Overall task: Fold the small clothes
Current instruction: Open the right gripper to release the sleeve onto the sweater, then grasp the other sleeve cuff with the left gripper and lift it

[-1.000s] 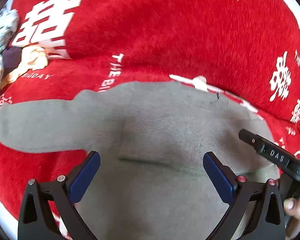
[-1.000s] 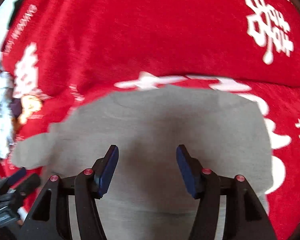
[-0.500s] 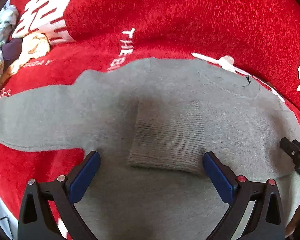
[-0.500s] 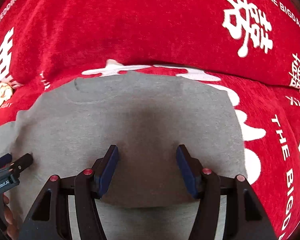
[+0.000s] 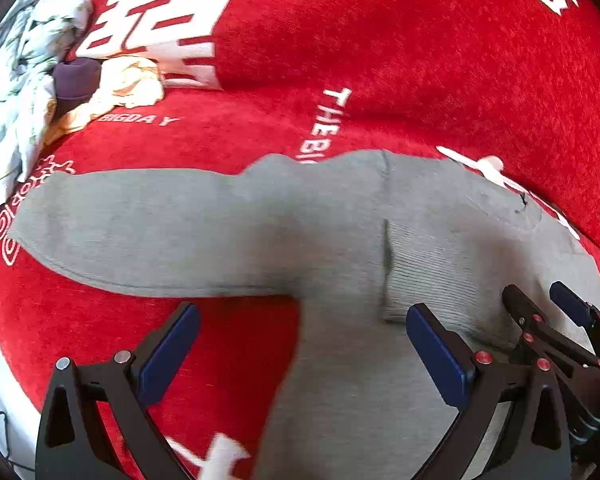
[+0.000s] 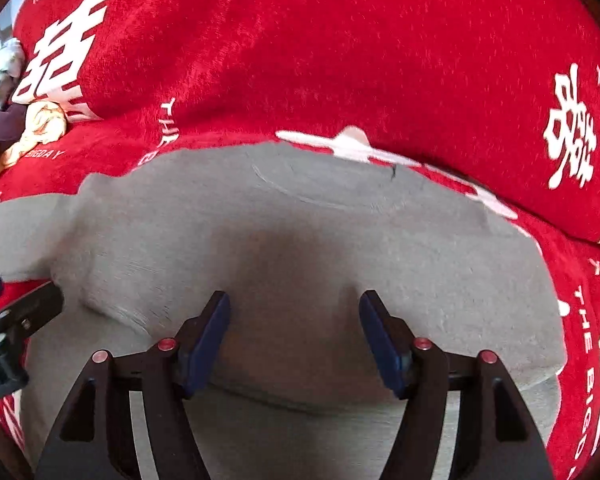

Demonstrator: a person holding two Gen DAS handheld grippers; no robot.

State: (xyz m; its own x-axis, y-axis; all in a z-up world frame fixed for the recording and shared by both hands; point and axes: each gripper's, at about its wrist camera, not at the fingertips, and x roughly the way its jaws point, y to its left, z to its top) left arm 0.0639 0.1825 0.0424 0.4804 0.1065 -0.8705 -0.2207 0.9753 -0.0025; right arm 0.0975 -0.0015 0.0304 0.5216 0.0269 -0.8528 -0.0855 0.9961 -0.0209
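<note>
Across the red blanket (image 5: 400, 60), printed with white characters and the words "THE BIGDAY", a grey sweater (image 6: 300, 240) lay spread flat, filling the lower half of both views. In the left wrist view one sleeve (image 5: 140, 232) stretched straight out toward 9 o'clock, not yet folded in, while a ribbed cuff (image 5: 428, 272) lay across the body at about 4 o'clock, which suggested the other sleeve was already folded over. By that reading the fold was roughly a third done: the outstretched sleeve and the body folds were left.

The blanket humped into a soft ridge behind the sweater, so it probably covered a bed or sofa; little else of the room showed. At 10 o'clock in the left wrist view a heap of crumpled clothes (image 5: 28, 80), pale blue, cream and dark purple, waited well apart from the sweater.

The left gripper (image 5: 300, 352) hung over the sweater's armpit with its fingers spread wide, holding nothing. The right gripper (image 6: 296, 336) hovered over the chest, fingers likewise apart and empty.
</note>
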